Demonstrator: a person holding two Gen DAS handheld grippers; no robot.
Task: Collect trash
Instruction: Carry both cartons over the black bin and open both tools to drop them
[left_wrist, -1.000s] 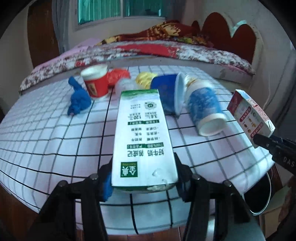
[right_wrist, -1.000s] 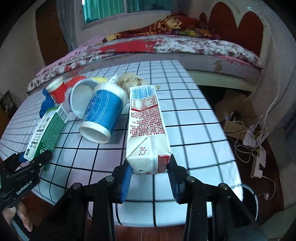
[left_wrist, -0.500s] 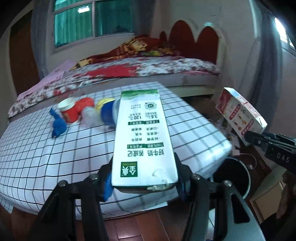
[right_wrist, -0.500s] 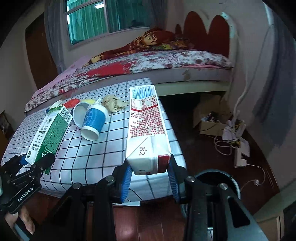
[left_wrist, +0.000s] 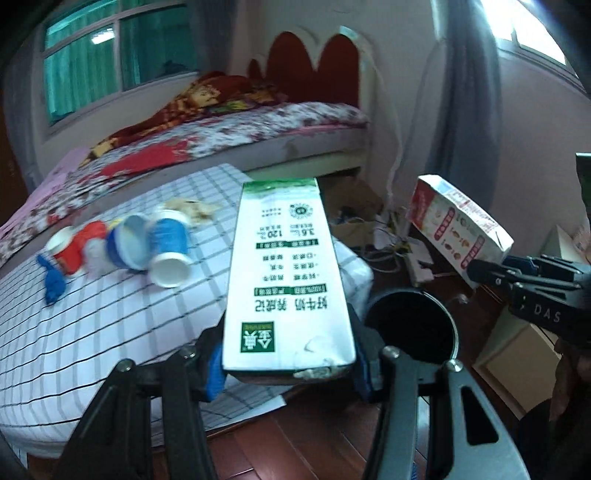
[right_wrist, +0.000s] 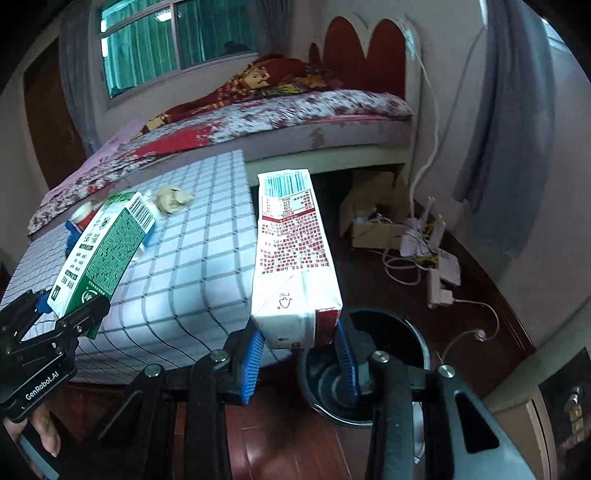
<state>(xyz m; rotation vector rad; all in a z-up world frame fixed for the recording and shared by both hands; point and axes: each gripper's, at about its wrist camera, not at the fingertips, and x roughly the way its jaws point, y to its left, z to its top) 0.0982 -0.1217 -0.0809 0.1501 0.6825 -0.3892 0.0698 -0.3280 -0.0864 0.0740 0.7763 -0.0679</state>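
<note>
My left gripper (left_wrist: 290, 373) is shut on a green and white milk carton (left_wrist: 284, 273), held in the air past the table's right edge. My right gripper (right_wrist: 300, 350) is shut on a red and white carton (right_wrist: 293, 258), held above a round black trash bin (right_wrist: 391, 343) on the floor. The bin also shows in the left wrist view (left_wrist: 413, 328), right of the green carton. The red carton (left_wrist: 458, 229) and the right gripper (left_wrist: 491, 275) show in the left wrist view; the green carton (right_wrist: 103, 251) and the left gripper (right_wrist: 66, 319) show in the right wrist view.
The checked table (left_wrist: 92, 314) holds a blue and white cup (left_wrist: 168, 254), a blue tub (left_wrist: 127, 245), a red cup (left_wrist: 70, 251), a blue scrap (left_wrist: 53, 278) and crumpled paper (right_wrist: 171, 197). A bed (right_wrist: 277, 114) stands behind. Cables and a power strip (right_wrist: 436, 258) lie on the wooden floor.
Both grippers have swung right and away from the table with their cartons. The trash bin has come closer and sits under the right gripper.
</note>
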